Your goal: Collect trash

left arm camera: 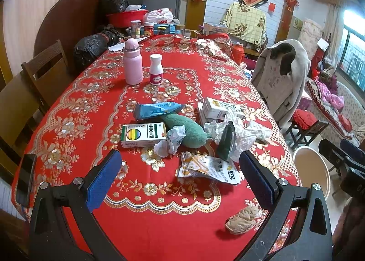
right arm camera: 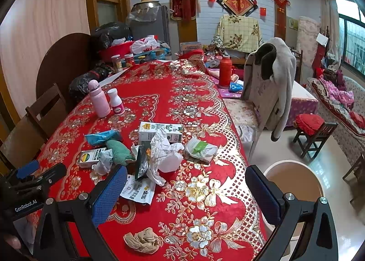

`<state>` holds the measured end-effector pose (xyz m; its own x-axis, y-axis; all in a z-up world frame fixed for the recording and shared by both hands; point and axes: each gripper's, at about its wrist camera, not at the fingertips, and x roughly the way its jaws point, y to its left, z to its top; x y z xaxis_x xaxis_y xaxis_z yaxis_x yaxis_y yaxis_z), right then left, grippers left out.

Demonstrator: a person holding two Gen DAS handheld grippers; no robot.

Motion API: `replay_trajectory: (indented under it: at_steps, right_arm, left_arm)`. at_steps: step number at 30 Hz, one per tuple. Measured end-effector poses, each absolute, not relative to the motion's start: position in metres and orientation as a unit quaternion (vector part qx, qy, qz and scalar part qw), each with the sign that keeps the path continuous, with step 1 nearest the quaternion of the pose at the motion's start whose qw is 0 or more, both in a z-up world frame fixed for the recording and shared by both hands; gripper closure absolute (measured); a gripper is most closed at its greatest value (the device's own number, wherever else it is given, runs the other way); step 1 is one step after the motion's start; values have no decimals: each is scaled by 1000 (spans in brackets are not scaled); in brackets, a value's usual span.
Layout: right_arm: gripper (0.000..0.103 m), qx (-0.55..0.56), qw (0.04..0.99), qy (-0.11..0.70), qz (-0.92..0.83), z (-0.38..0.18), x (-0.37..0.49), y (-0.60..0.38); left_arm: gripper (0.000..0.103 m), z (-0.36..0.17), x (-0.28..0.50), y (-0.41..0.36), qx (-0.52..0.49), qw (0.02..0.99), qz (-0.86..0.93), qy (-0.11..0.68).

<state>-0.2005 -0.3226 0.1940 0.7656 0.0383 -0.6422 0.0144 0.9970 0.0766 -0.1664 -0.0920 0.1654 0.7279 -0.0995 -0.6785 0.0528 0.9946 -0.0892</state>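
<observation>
jaws of both the left gripper (left arm camera: 180, 174) and right gripper (right arm camera: 186, 189) gape wide, empty, above the littered table (left arm camera: 159, 215).

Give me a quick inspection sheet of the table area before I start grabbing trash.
Surface: table with red floral cloth, crowded mid-table, barer near the grippers.
Job's things: crumpled white paper, torn snack wrapper, dark foil pouch, blue wrapper, beige wad lying apart near the front edge.
Bin: round bucket on the floor beside the table's right edge, open.
Clutter: pink bottle and white pill bottle upright; medicine box, milk carton, green plush.
Grippers: left gripper and right gripper both open, holding nothing.
Cables: nothing seen.
Surroundings: chair with coat, wooden chairs at left, cluttered room.
</observation>
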Motion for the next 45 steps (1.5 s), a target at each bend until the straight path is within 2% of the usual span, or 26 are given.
replay_trajectory:
  at_steps: [45]
  right_arm:
    - [0,17,929,369,36,183,-196,-309]
  left_arm:
    - [1,155,-162,-84,-42,925,-32,377]
